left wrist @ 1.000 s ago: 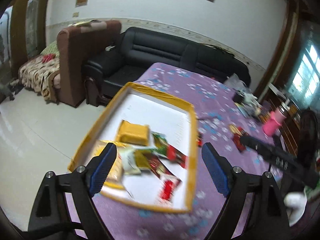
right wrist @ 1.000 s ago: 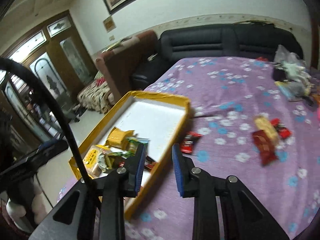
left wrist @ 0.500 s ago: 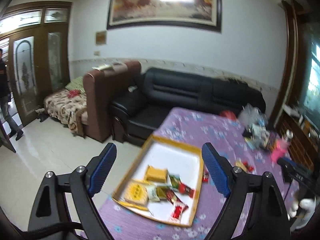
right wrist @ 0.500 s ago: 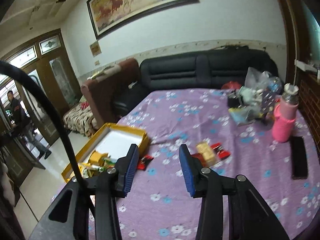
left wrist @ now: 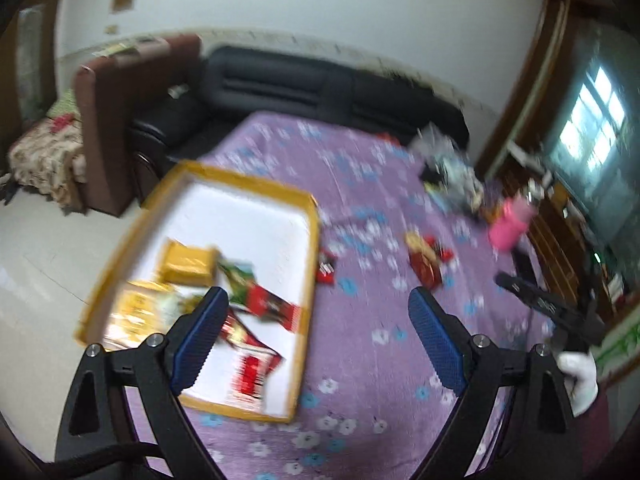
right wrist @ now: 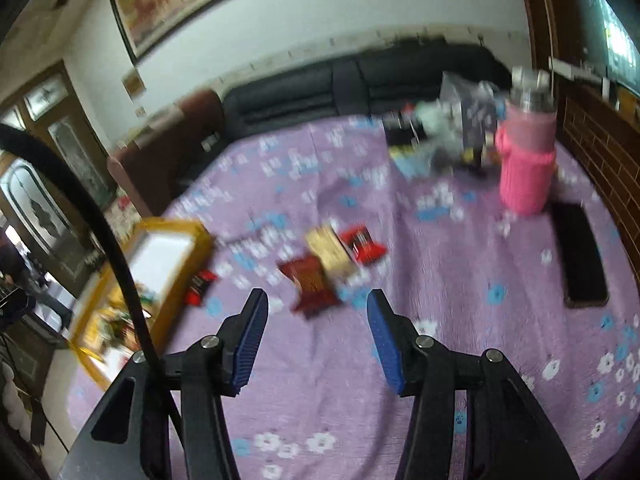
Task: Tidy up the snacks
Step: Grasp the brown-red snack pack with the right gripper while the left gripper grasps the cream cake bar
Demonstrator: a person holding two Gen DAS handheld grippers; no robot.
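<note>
A yellow-rimmed white tray lies at the table's left edge and holds several snack packets, among them a yellow one and red ones. It also shows in the right wrist view. On the purple cloth lie a small dark red packet beside the tray, and a cluster of a dark red packet, a tan packet and a red packet. My left gripper is open and empty above the tray's near corner. My right gripper is open and empty just short of the cluster.
A pink bottle stands at the right, a black phone lies near it, and a heap of bags and clutter sits at the far side. A black sofa is beyond the table.
Both grippers have dropped back toward the table. The left one has swung over the tray's near corner. The right one has closed in on the packet cluster and its jaws have opened wider.
</note>
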